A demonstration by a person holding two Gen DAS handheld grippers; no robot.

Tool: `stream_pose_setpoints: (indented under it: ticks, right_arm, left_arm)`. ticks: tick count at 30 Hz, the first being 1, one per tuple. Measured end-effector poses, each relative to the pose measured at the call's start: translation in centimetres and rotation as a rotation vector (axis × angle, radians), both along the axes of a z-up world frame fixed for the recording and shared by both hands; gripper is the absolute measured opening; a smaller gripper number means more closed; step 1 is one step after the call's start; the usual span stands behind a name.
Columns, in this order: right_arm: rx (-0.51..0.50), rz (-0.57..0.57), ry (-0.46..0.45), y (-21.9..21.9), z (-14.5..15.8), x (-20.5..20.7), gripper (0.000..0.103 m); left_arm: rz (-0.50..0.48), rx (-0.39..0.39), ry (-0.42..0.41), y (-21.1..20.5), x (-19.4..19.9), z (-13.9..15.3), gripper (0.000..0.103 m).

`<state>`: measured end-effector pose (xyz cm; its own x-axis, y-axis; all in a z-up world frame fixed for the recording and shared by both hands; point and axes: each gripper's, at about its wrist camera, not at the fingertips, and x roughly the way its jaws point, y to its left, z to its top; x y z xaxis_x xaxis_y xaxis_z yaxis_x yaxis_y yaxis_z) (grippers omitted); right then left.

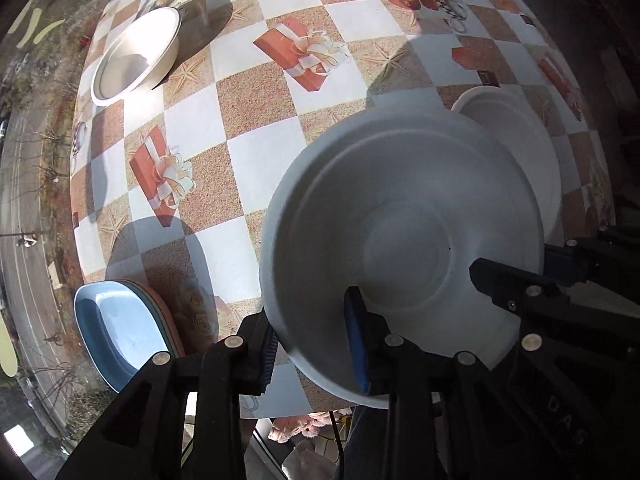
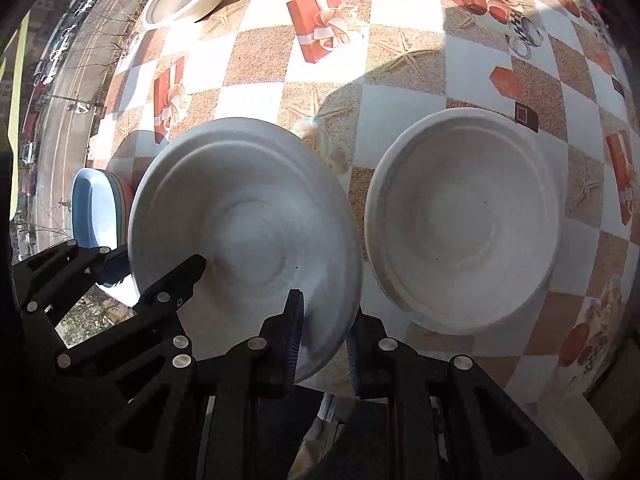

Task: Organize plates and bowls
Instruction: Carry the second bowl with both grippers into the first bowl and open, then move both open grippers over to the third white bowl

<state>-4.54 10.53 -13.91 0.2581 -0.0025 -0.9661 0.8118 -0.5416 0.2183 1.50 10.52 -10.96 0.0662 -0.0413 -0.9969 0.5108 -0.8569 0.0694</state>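
White paper bowl (image 2: pixel 248 216), rim pinched by both the left gripper (image 1: pixel 310 350) and right gripper (image 2: pixel 322 344), partly hides a second bowl (image 1: pixel 532 152) behind.

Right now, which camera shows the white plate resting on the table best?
The right wrist view: the resting white plate shows whole there, rim and centre, lying on the checked tablecloth beside the lifted plate. In the left wrist view the lifted plate covers most of it, leaving only a crescent of rim.
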Motion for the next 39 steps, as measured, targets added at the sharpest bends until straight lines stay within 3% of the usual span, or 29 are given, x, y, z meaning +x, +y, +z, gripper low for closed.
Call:
stream_pose_setpoints:
  ticks: [10, 21, 23, 27, 31, 33, 34, 39]
  right_arm:
    - [-0.025, -0.17, 0.052, 6.8, 2.7, -4.9, 0.022]
    - [0.013, -0.297, 0.08, 9.9, 2.1, -10.0, 0.022]
    - [0.021, -0.294, 0.093, 10.2, 2.0, -10.8, 0.022]
    - [0.028, -0.285, 0.103, 10.3, 1.4, -11.7, 0.022]
    - [0.05, -0.299, 0.101, 10.7, 0.7, -12.4, 0.023]
    - [0.055, -0.325, 0.098, 11.2, 0.5, -12.7, 0.059]
    - [0.054, -0.335, 0.104, 11.5, 0.6, -12.9, 0.092]
    - [0.058, -0.356, 0.114, 12.9, 1.0, -12.6, 0.095]
  left_arm:
    - [-0.151, -0.014, 0.043, 3.3, -5.8, 0.3, 0.036]
    - [-0.19, 0.024, 0.059, 4.2, -9.7, -1.6, 0.037]
    - [-0.182, 0.033, 0.069, 4.1, -10.0, -1.7, 0.042]
    - [-0.138, 0.003, 0.076, 3.0, -9.3, -1.7, 0.075]
    - [-0.08, 0.023, 0.081, 0.6, -7.1, -2.2, 0.078]
    - [-0.038, 0.027, 0.076, -0.5, -5.6, -2.4, 0.078]
    - [-0.018, 0.029, 0.071, -0.9, -4.8, -2.5, 0.078]
    - [0.069, 0.061, 0.056, -2.2, -1.0, -3.2, 0.078]
